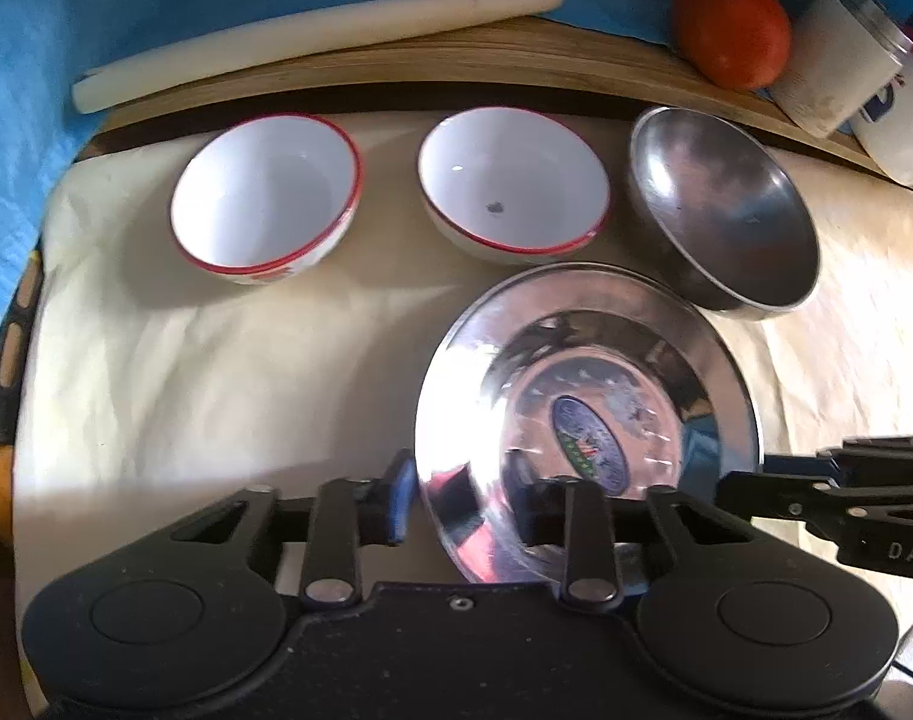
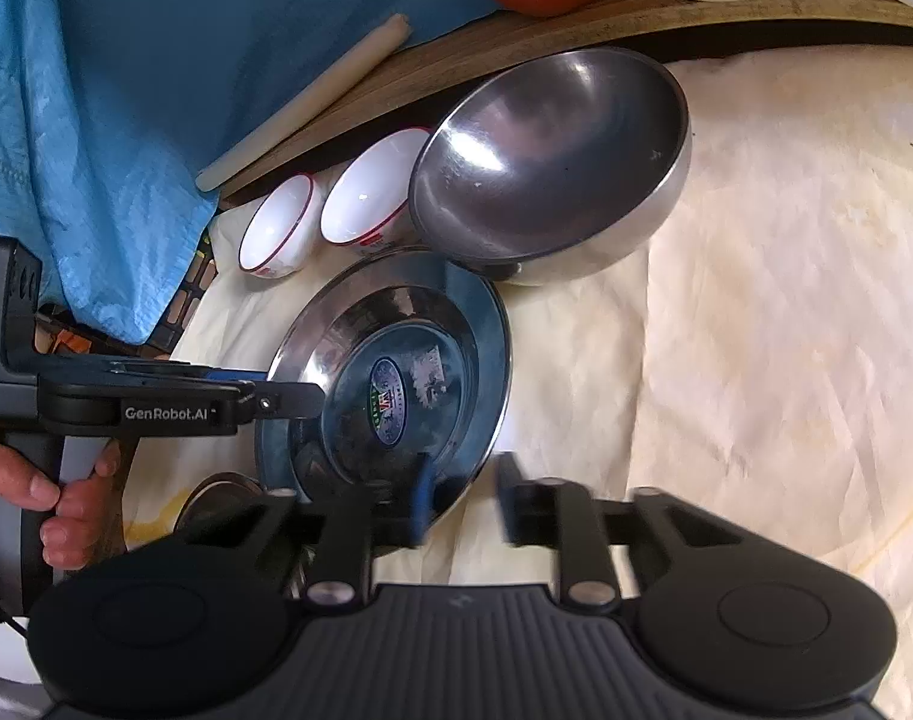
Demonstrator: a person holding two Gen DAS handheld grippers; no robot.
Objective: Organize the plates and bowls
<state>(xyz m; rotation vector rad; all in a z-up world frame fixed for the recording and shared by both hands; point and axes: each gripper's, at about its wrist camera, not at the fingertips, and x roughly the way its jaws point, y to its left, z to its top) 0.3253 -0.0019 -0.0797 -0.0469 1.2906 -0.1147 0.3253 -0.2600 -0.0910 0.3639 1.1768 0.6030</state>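
Note:
A shiny steel plate [image 1: 582, 384] with a blue sticker lies on the cream cloth; it also shows in the right wrist view [image 2: 396, 372]. My left gripper [image 1: 462, 501] is open, its fingers straddling the plate's near-left rim. My right gripper [image 2: 465, 495] is open, straddling the plate's near-right rim. Behind the plate stand two white bowls with red rims [image 1: 264, 198] [image 1: 513, 180] and a steel bowl [image 1: 723, 213] in a row; they also show in the right wrist view [image 2: 279, 231] [image 2: 366, 195] [image 2: 546, 156].
A wooden board [image 1: 396, 60] runs along the back, with a cream rolling pin [image 1: 312, 39], a tomato [image 1: 732, 30] and white jars [image 1: 834, 60]. Blue cloth [image 2: 96, 90] hangs behind. Another round metal thing [image 2: 216, 495] lies under the plate's near-left side.

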